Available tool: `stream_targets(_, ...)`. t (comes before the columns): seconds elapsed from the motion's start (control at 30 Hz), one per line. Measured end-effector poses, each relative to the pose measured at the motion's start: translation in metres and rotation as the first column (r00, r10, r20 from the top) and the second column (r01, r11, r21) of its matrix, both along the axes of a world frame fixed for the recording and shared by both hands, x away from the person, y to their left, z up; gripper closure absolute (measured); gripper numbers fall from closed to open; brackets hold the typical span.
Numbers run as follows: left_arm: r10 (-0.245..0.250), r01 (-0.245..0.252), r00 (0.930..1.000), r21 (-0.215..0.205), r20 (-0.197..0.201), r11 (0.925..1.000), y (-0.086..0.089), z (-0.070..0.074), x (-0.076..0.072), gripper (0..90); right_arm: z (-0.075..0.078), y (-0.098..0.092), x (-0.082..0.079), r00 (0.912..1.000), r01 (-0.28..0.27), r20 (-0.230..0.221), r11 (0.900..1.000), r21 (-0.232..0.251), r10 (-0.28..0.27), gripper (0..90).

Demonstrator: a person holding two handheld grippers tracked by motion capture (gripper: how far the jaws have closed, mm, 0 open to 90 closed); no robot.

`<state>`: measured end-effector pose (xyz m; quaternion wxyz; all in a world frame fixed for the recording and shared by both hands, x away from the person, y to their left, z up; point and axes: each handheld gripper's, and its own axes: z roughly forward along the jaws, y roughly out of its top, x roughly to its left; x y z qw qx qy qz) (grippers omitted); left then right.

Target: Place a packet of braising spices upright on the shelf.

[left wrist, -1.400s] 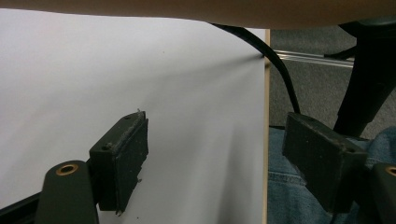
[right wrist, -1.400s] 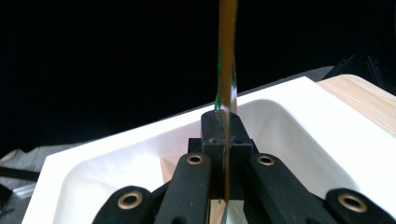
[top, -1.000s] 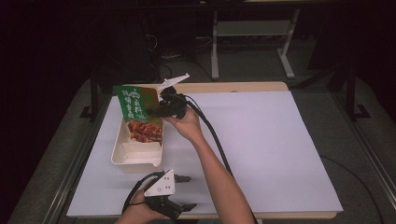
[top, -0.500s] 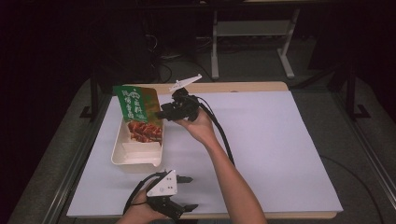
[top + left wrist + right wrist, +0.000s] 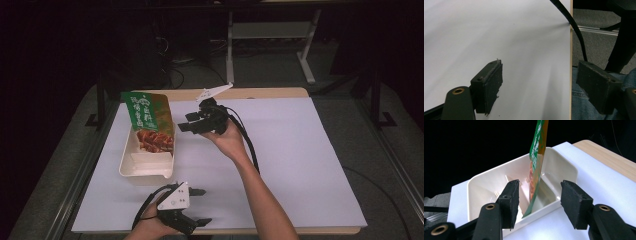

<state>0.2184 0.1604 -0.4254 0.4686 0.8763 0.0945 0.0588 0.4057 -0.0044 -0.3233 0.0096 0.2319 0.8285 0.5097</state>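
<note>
Pouch: we see the green and orange food pouch standing on edge in the cream tray, its top leaning toward 12 o'clock and its lower end down in the tray's far compartment. In the right gripper view the pouch rises nearly upright out of the tray.

Tray: it lies on the white sheet covering the bench, at about 9 o'clock from the sheet's middle.

Right gripper: our right gripper hovers just beside the pouch at its 3 o'clock, pointing toward it. Its jaws have just been opening and now stand apart with nothing between them; the pouch is clear of both pads.

Left gripper: our left gripper sits at the bench's near edge, around 6 o'clock from the tray. Its jaws are wide apart over the bare sheet, gripping nothing.

Cable: a black cable crosses the sheet's edge in the left gripper view.
</note>
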Motion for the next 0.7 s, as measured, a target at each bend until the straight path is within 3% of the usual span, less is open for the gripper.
stream_targets(0.4,0.004,-0.004,1.0000,-0.003,-0.007,1.0000,0.001,-0.001,0.002,21.1,-0.002,-0.025,-0.014,0.9998,0.016,0.006,1.000,-0.010,-0.016,45.2)
stream_targets(0.7,0.008,-0.008,1.0000,0.001,-0.005,1.0000,0.001,-0.002,0.003,20.9,-0.009,-0.043,-0.020,0.9995,0.029,-0.013,0.999,-0.013,-0.029,42.6)
